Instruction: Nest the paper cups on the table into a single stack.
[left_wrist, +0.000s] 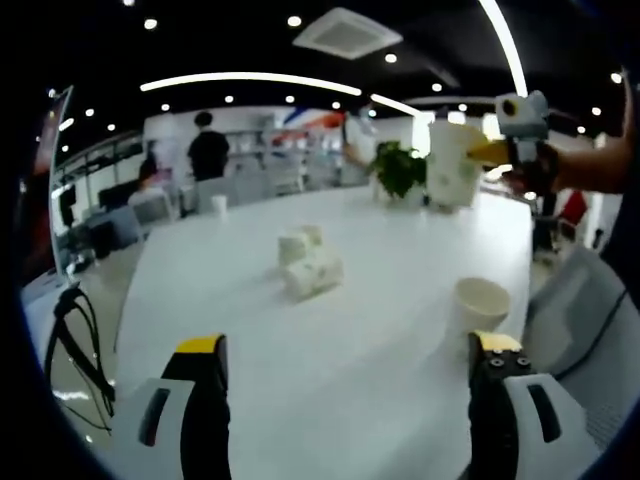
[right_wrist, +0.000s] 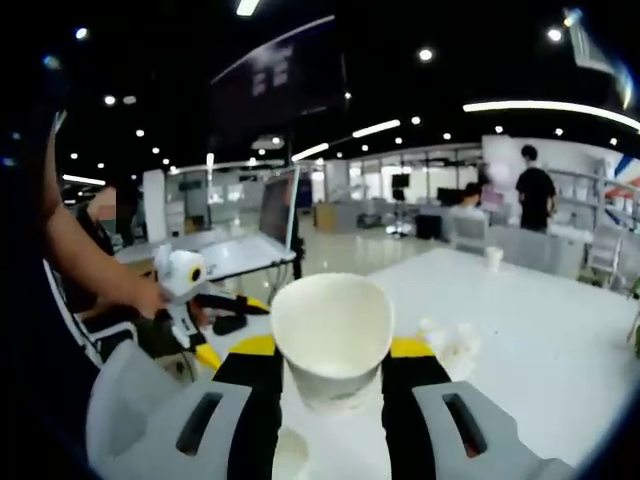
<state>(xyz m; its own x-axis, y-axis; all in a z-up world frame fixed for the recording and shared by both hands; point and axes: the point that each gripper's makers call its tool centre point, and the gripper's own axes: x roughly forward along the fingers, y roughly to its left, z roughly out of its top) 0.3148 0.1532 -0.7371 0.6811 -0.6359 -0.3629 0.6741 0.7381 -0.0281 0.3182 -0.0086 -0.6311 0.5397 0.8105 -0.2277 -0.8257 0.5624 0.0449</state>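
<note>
Right gripper (right_wrist: 333, 375): clamping a paper cup (right_wrist: 333, 335), lifting it clear for nesting.
Left gripper (left_wrist: 350, 370): jaws standing apart, empty.
Target cup (left_wrist: 481, 303): waiting upright, near right on white table (left_wrist: 380, 250).

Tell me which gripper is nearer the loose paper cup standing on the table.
Left. The left gripper hovers open just short of the cup, which stands by its right jaw. The right gripper is raised far across the table, holding another cup.

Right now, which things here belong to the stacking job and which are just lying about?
For the job:
- held cup, in the right gripper
- loose cup on the table
- left gripper, open

Lying about:
- crumpled paper
- potted plant
- far small cup
</note>
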